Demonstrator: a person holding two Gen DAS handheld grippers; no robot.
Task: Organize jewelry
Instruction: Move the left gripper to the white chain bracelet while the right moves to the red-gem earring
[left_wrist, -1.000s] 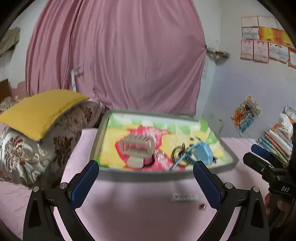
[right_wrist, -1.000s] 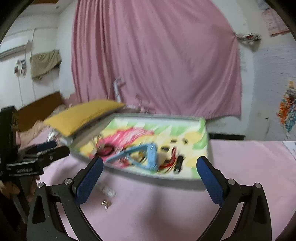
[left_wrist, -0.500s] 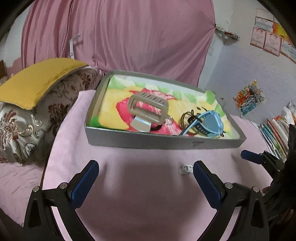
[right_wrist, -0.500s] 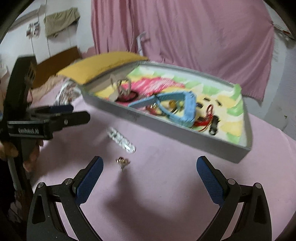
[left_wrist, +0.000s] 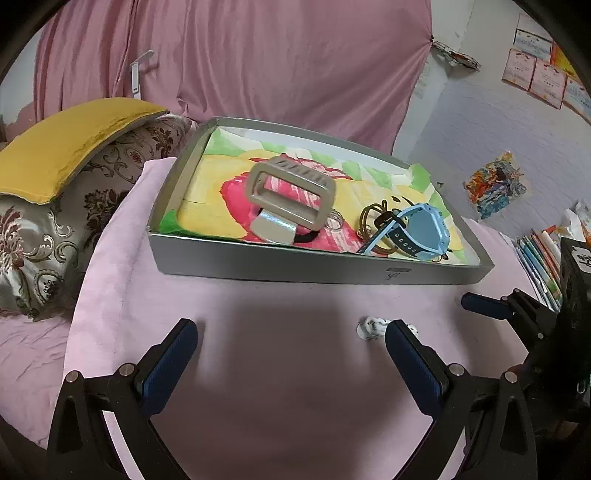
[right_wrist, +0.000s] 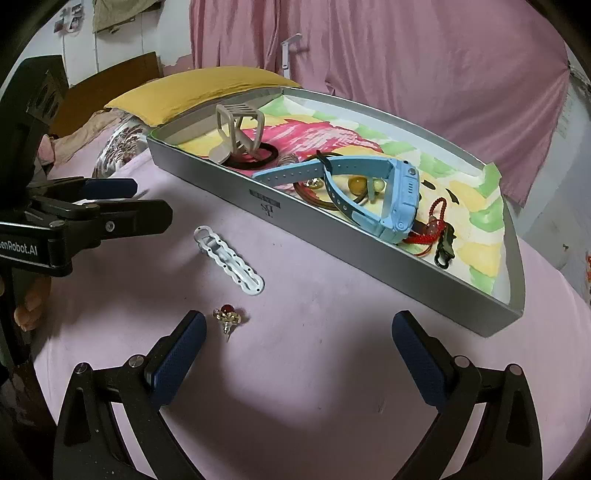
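A grey tray (left_wrist: 317, 273) (right_wrist: 369, 258) with a colourful liner holds a beige claw clip (left_wrist: 291, 192) (right_wrist: 238, 127), a blue watch (left_wrist: 417, 230) (right_wrist: 369, 192), a black hair tie (right_wrist: 266, 155), a red cord charm (right_wrist: 432, 225) and rings. On the pink cloth in front lie a white hair clip (right_wrist: 229, 258) (left_wrist: 371, 326) and a small gold earring with a red bead (right_wrist: 228, 316). My left gripper (left_wrist: 291, 354) is open and empty; it also shows in the right wrist view (right_wrist: 122, 201). My right gripper (right_wrist: 299, 350) is open and empty, its left finger beside the earring.
A floral cushion (left_wrist: 44, 236) with a yellow pillow (left_wrist: 70, 144) lies left of the tray. A pink curtain (left_wrist: 258, 62) hangs behind. Books (left_wrist: 539, 262) stand at the right. The pink cloth (left_wrist: 277, 369) covers the surface.
Both grippers have tilted down and come closer to the cloth in front of the tray. The white clip and earring now lie nearer the right gripper's fingers.
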